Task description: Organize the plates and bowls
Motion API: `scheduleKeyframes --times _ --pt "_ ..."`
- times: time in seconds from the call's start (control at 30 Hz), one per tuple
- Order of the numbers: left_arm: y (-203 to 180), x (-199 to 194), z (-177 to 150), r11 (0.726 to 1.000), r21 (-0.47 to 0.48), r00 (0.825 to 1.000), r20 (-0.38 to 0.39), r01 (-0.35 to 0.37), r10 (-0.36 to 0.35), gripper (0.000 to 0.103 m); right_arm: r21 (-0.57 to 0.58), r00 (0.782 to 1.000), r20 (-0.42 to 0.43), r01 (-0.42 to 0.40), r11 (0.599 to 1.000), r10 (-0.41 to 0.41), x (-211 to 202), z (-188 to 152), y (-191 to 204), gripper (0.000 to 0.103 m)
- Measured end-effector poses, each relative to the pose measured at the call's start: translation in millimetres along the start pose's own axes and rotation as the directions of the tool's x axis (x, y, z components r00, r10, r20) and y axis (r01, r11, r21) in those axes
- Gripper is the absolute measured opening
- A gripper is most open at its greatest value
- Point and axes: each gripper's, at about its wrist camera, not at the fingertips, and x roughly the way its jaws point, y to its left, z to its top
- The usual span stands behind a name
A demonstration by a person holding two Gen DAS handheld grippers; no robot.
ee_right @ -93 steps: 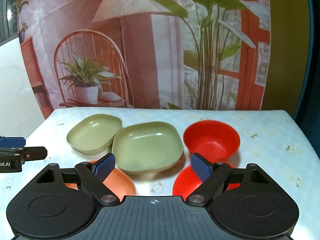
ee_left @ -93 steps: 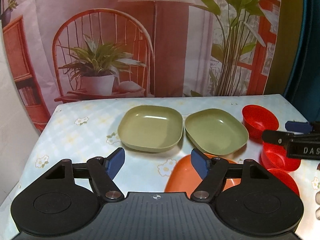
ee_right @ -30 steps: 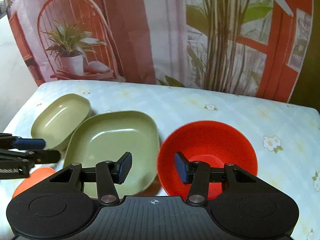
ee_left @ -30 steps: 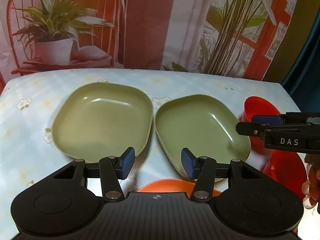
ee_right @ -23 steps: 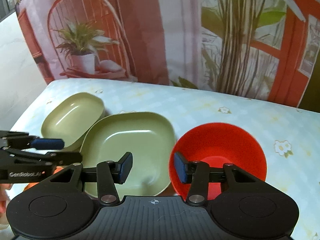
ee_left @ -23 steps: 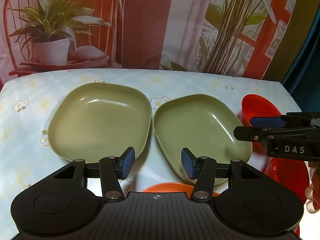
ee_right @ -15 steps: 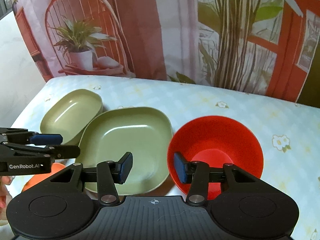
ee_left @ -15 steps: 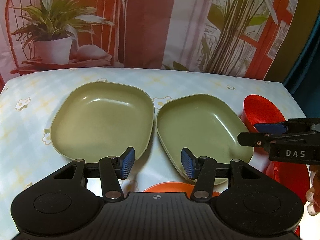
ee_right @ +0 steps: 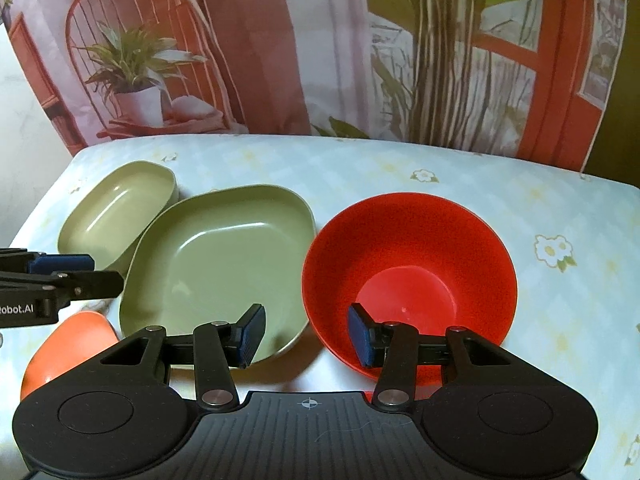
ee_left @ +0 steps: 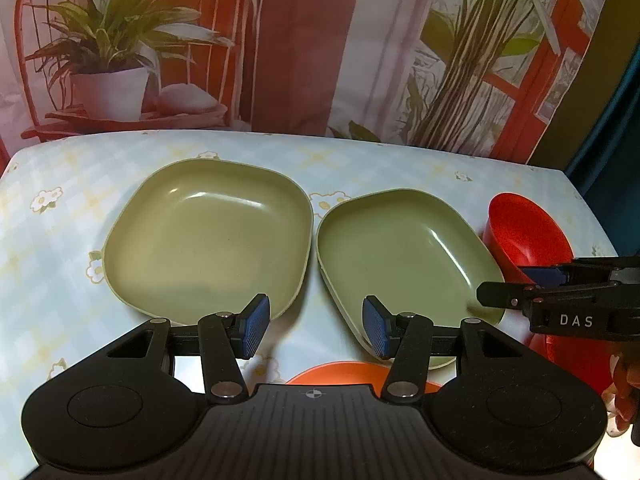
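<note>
Two olive-green square plates lie side by side: the left one (ee_left: 208, 236) (ee_right: 116, 208) and the right one (ee_left: 404, 260) (ee_right: 220, 264). A red bowl (ee_right: 408, 276) (ee_left: 528, 228) stands right of them. An orange plate (ee_left: 360, 376) (ee_right: 68, 344) lies nearer. My left gripper (ee_left: 314, 330) is open and empty, hovering over the gap between the green plates' near edges. My right gripper (ee_right: 306, 334) is open and empty; its right finger sits over the red bowl's near-left rim, its left finger over the right green plate.
The table (ee_right: 440, 172) has a pale floral cloth. A printed backdrop (ee_left: 300, 40) hangs behind its far edge. More red bowls (ee_left: 576, 360) sit at the right, partly hidden by my right gripper seen in the left wrist view.
Both grippers came forward from the table's near side toward the dishes and narrowed their opening. In the last second they only drifted slightly. No dish moved.
</note>
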Motion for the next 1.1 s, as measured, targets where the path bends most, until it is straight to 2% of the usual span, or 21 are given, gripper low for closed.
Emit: scheduleKeyframes --times 0.3,0.47,0.63,0.77,0.9,1.03,1.1 --pt "4 2 -1 0.999 -0.018 0.999 0.008 0.033 -0.033 0.054 -0.009 1.0 -0.01 -0.003 1.0 0.003 4 -1 1 0.042" --pt "9 0 0 0.994 -0.058 0.995 0.006 0.097 -0.097 0.054 -0.01 1.0 -0.014 -0.009 1.0 0.009 4 -1 1 0.039" --pt "13 1 0 0.994 -0.071 0.996 0.01 0.086 -0.086 0.054 -0.015 1.0 -0.012 0.0 1.0 0.0 4 0 2 0.039" --pt "15 1 1 0.993 -0.077 0.996 0.01 0.091 -0.09 0.054 -0.042 1.0 0.027 0.011 0.999 -0.01 -8 0 8 0.039" --pt "13 1 0 0.993 -0.07 0.996 0.014 0.092 -0.091 0.054 -0.071 0.998 0.065 -0.022 0.997 0.026 -26 1 14 0.038" --pt "14 0 1 0.992 -0.075 0.995 0.016 0.104 -0.103 0.054 -0.089 0.997 0.04 -0.06 0.994 0.063 -28 0 21 0.035" --pt "14 0 1 0.991 -0.075 0.994 0.013 0.113 -0.113 0.053 -0.083 0.997 0.049 -0.047 0.995 0.051 -30 0 22 0.035"
